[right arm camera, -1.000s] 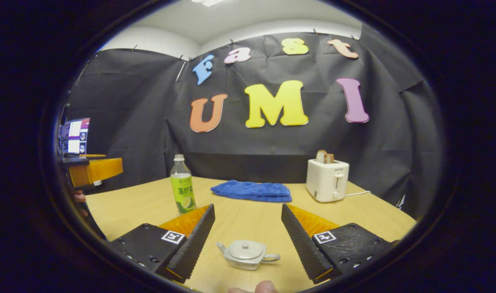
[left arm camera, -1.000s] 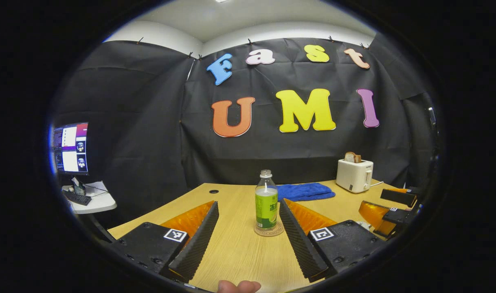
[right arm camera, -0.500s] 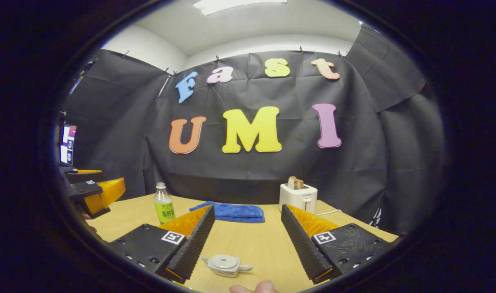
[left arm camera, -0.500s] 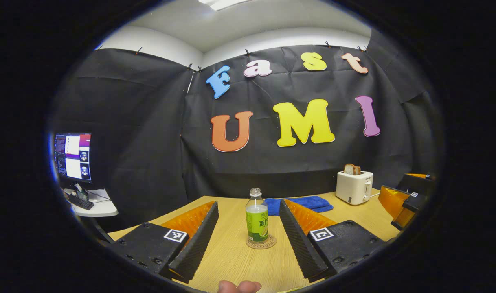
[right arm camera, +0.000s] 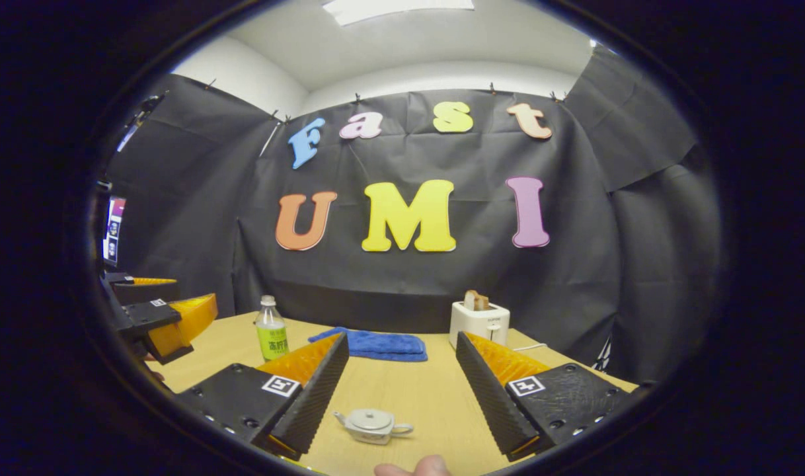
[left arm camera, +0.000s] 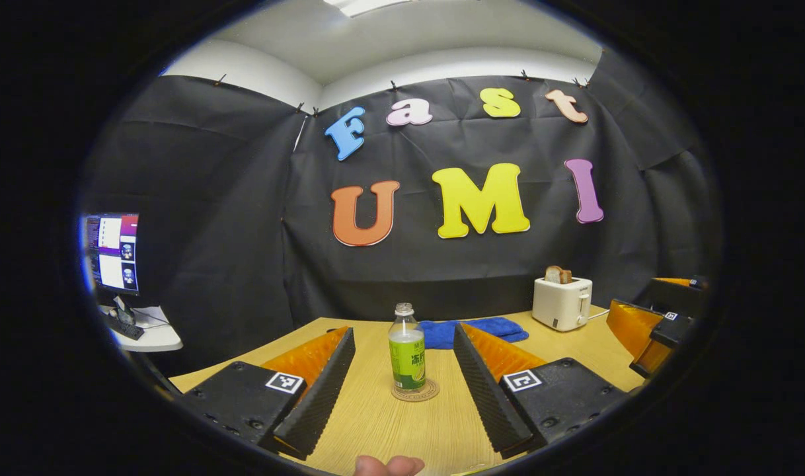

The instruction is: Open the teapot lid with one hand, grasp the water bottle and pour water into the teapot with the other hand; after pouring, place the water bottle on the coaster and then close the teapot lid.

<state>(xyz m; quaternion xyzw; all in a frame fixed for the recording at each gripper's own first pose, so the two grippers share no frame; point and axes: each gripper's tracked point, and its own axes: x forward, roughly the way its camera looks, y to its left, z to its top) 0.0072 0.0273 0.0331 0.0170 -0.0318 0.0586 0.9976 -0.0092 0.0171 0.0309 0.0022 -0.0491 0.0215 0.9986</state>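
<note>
water bottle (left arm camera: 406, 347) on coaster (left arm camera: 415, 391), between spread jaws, untouched.

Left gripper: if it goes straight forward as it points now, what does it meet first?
Most likely the water bottle, upright on its coaster, centred ahead between the open fingers of the left gripper. Depth is unclear, but nothing shows on the table before it.

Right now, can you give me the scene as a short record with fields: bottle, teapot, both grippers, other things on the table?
bottle: upright on the coaster, no cap
teapot: on the table, lid on
left gripper: open, bottle ahead between the fingers, untouched
right gripper: open, teapot low between the fingers, untouched
other things: blue cloth, toaster with bread
</note>
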